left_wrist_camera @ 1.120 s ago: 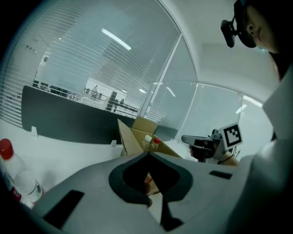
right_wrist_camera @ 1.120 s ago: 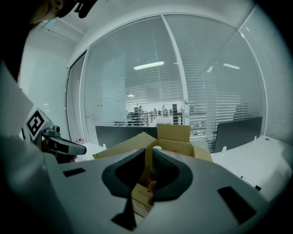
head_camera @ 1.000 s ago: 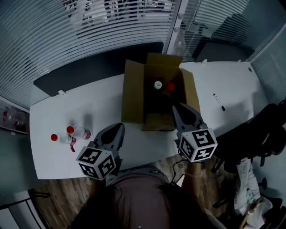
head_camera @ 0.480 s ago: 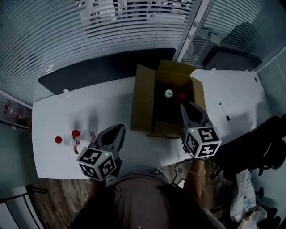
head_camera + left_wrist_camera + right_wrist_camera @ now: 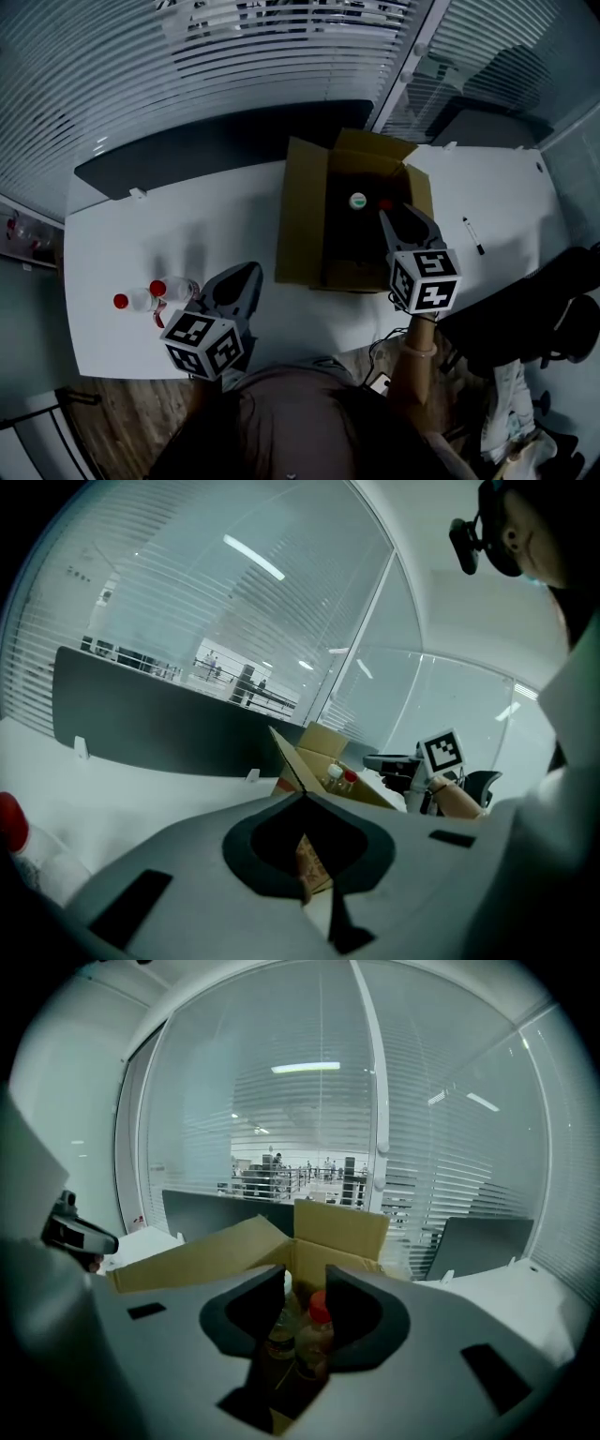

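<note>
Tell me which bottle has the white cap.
The white-capped bottle standing in the cardboard box. Its neighbour there and the two bottles on the table are red-capped.

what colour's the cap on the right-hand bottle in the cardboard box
Red. The cap shows best in the right gripper view.

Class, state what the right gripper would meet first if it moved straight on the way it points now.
Probably the red-capped clear plastic bottle in the open brown cardboard box, framed between the jaws of the right gripper; depth is unclear.
</note>
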Action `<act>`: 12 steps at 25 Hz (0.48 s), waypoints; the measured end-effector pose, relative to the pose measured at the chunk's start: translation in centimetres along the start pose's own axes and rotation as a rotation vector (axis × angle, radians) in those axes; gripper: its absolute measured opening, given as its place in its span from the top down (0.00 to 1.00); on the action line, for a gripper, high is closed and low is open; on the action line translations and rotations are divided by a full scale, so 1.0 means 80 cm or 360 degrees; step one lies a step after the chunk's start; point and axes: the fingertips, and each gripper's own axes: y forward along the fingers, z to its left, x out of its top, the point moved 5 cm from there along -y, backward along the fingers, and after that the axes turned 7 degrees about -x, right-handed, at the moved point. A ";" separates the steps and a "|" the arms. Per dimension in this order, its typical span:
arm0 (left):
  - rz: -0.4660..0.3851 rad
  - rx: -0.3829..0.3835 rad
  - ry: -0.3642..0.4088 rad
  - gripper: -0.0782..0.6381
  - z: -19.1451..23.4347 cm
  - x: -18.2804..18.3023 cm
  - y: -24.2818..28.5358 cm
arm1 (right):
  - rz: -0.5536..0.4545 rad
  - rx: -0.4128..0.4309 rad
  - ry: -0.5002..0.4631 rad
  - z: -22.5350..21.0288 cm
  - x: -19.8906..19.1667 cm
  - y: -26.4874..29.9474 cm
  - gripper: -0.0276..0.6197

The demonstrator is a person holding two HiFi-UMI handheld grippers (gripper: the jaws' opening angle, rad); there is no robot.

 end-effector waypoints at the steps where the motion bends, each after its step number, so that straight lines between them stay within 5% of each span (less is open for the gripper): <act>1: 0.0005 -0.0001 -0.0001 0.88 0.001 0.000 0.001 | 0.0020 -0.0003 -0.0005 -0.001 -0.002 0.004 0.77; 12: 0.0045 -0.0010 -0.0036 0.88 0.016 -0.001 0.014 | 0.0208 -0.0034 -0.0023 -0.011 -0.024 0.041 0.72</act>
